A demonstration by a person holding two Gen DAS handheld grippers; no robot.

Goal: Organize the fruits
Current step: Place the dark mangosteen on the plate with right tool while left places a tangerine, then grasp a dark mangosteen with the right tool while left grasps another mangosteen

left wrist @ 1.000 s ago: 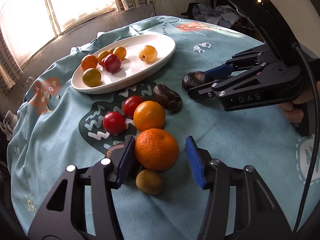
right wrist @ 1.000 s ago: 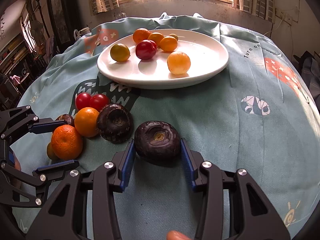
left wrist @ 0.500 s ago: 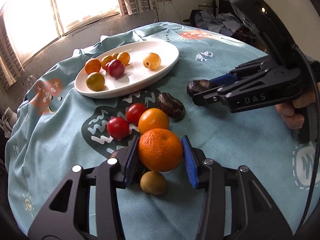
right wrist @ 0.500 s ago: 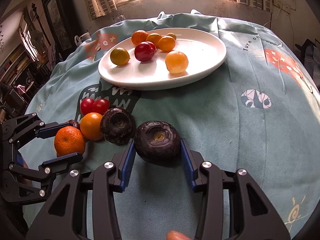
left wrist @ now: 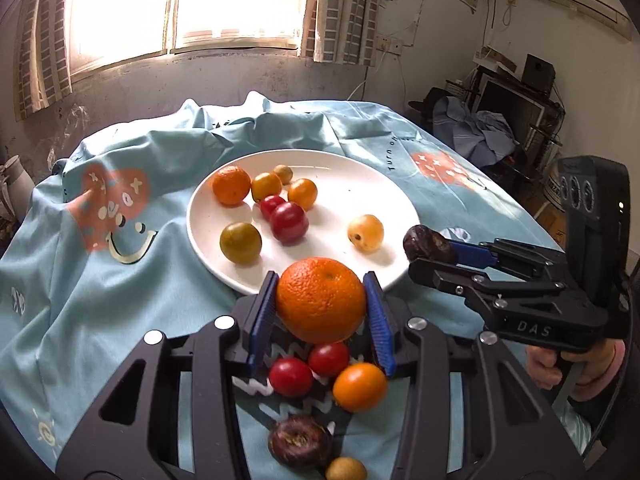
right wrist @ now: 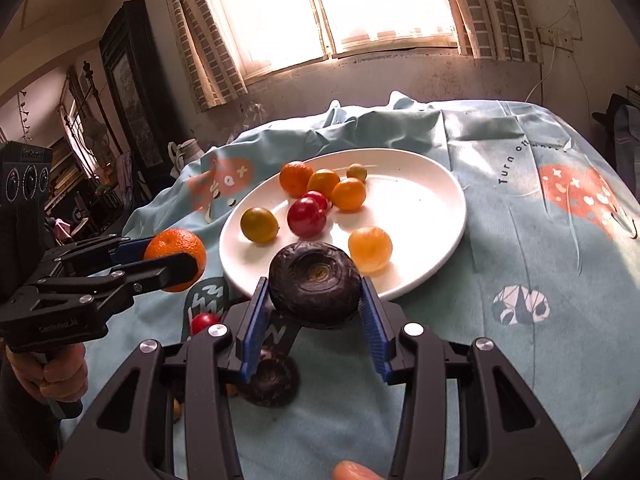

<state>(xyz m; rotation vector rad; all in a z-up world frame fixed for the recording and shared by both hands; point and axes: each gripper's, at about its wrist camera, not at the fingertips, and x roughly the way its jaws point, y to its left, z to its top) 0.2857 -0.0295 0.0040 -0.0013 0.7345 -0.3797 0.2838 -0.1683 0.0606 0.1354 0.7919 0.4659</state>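
Observation:
My left gripper [left wrist: 322, 304] is shut on a large orange [left wrist: 320, 299] and holds it in the air just short of the white plate [left wrist: 360, 184]. My right gripper [right wrist: 310, 298] is shut on a dark wrinkled round fruit [right wrist: 314, 282], lifted over the plate's near rim [right wrist: 452, 256]. Several small fruits, orange, yellow, red and green, lie on the plate. On the cloth below the left gripper lie two red tomatoes [left wrist: 291, 376], a small orange [left wrist: 359, 386], another dark fruit [left wrist: 300, 442] and a small brown one [left wrist: 346, 470].
A light blue printed tablecloth [left wrist: 100, 264] covers the round table, rumpled at its far side under the window. A hand [left wrist: 560, 364] grips the right gripper's handle. Shelves and clutter stand beyond the table edges on both sides.
Both grippers rose off the cloth with their fruits and moved toward the plate. The left jaws closed on the orange first, then lifted it; the loose fruits stayed behind.

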